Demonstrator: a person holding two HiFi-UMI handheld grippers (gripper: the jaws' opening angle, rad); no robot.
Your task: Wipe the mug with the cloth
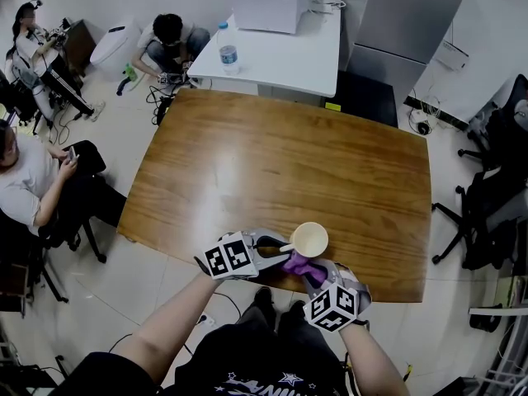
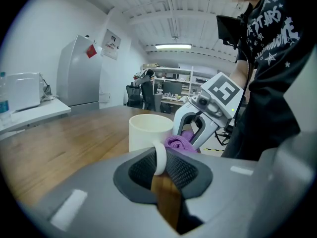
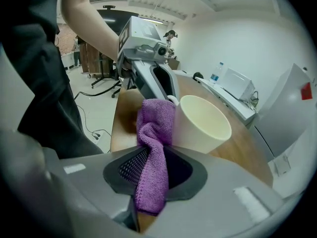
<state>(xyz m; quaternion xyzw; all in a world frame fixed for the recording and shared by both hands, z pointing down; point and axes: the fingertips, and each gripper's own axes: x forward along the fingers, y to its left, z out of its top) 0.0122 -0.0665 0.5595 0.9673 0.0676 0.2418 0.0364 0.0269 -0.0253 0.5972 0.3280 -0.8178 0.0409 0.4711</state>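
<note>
- Two grippers meet at the lower middle of the head view, over the near edge of the wooden table (image 1: 272, 163).
- Left gripper (image 2: 159, 162): its jaws are pinched tight on the handle of the cream mug (image 1: 309, 239).
- That mug is upright, close to the table's near edge. Its base is hidden, so I cannot tell whether it rests on the wood.
- Right gripper (image 3: 151, 175): its jaws are clamped on a purple cloth (image 3: 154, 128), whose bunched end presses against the mug's outer wall beside the handle.
- Beyond the table's far edge, at upper middle, a white counter (image 1: 285, 56) carries a water bottle (image 1: 228, 54) and a white boxy appliance (image 1: 270, 2).
- Seated people (image 1: 169, 40) are at the upper left, on the pale floor.
</note>
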